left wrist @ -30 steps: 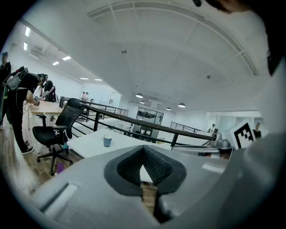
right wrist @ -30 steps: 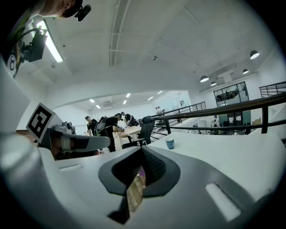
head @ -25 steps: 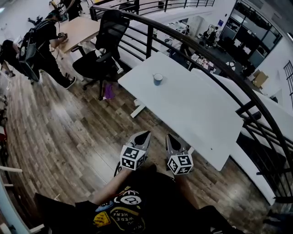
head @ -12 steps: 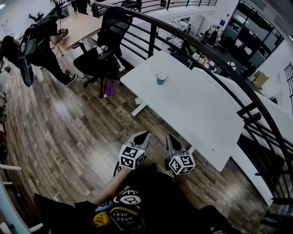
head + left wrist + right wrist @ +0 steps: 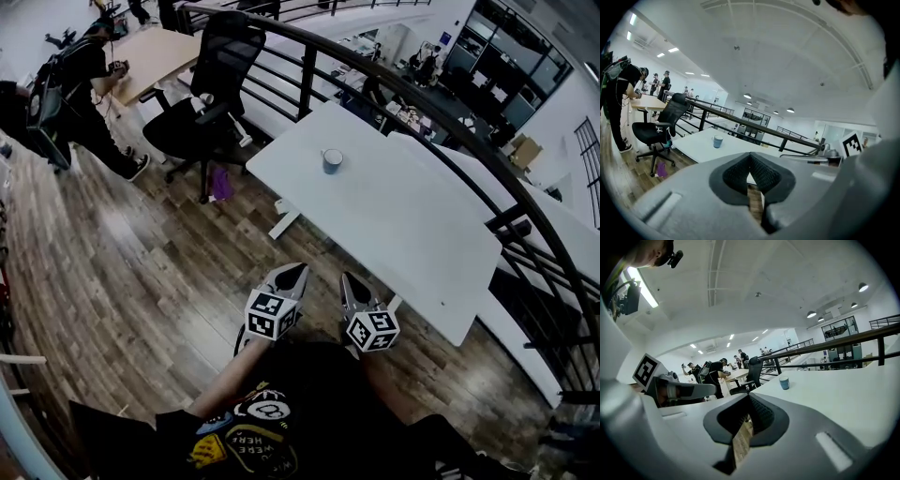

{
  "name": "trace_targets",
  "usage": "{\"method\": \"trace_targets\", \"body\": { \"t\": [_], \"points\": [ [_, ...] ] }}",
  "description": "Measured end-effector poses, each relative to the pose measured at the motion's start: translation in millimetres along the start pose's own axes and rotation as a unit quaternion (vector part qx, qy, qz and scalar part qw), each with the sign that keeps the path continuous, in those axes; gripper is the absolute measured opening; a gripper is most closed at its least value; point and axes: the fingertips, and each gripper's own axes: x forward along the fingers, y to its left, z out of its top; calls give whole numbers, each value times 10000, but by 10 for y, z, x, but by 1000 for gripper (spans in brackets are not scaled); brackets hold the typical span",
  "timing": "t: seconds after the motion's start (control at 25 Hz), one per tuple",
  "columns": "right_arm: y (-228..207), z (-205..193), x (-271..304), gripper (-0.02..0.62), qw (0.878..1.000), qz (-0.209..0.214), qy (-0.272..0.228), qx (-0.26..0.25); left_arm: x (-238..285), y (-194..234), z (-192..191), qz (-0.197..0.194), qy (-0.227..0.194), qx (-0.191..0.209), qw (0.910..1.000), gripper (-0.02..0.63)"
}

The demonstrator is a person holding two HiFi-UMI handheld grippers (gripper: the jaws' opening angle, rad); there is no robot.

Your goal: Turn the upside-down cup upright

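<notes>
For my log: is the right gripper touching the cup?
Apart. In the head view the right gripper is over the floor, short of the table, and the cup stands far away on it.

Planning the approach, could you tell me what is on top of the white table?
A blue cup stands on the table; anything beneath the cup is hidden.

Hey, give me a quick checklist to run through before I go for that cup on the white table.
1. Cup found: ok; the cup stands alone on the white table, toward its far end.
2. Cup's orientation: cannot tell; too small from here.
3. Left gripper empty: ok; jaws together, nothing between.
4. Right gripper empty: ok; jaws together, nothing between.
5. Jaws ready to grasp: not ok; both shut.
6. Cup in reach: not ok; both grippers are over the floor, short of the table's edge.
</notes>
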Motion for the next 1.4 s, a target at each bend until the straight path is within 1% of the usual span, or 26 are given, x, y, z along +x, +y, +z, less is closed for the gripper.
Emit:
{"method": "trace_targets", "body": {
  "t": [0.16, 0.32, 0.44, 0.52, 0.6, 0.68, 0.76, 0.84, 0.96, 1.04, 1.08, 1.2, 1.28, 1.4],
  "points": [
    [36, -11, 14, -2, 10000, -92, 5, -29, 34, 112, -28, -111, 55, -46, 9999, 3],
    [10, -46, 76, -2, 9998, -144, 126, 41, 89, 141, -70, -172, 153, -190, 9996, 3],
    [-92, -55, 239, -2, 9996, -156, 194, 93, 214, 114, -104, -282, 177, -124, 9994, 3],
    [-204, -31, 408, -2, 9996, -122, 219, 116, 358, 157, -50, -283, 64, -36, 9996, 3],
    [-325, 35, 653, -2, 9997, -55, 223, 104, 566, 306, 56, -247, -42, 32, 9997, 3],
    [-470, 114, 956, -2, 9997, 28, 232, 42, 847, 518, 165, -246, -32, -5, 9997, 3],
    [-668, 108, 1202, -2, 9993, 114, 356, 4, 1144, 642, 203, -212, 108, -80, 9997, 3],
    [-922, 104, 1343, -2, 9985, 219, 508, 7, 1451, 591, 206, -190, 267, -64, 9994, 3],
    [-1258, 289, 1597, -2, 9975, 422, 550, -132, 1918, 542, 339, -126, 374, 208, 9990, 3],
    [-1398, 416, 1821, -2, 9969, 576, 496, -214, 2168, 635, 493, -46, 362, 397, 9985, 3],
    [-1456, 428, 1917, -2, 9965, 638, 479, -234, 2274, 689, 538, -9, 361, 403, 9985, 3],
    [-1639, 275, 2156, -2, 9959, 722, 505, -204, 2548, 828, 500, 124, 482, 120, 9987, 3],
    [-1742, 125, 2321, -2, 9956, 732, 560, -181, 2677, 912, 434, 186, 609, 31, 9980, 3],
    [-1935, -51, 2607, -2, 9959, 546, 679, -244, 2843, 1082, 310, 177, 851, -49, 9962, 3]
  ]
}}
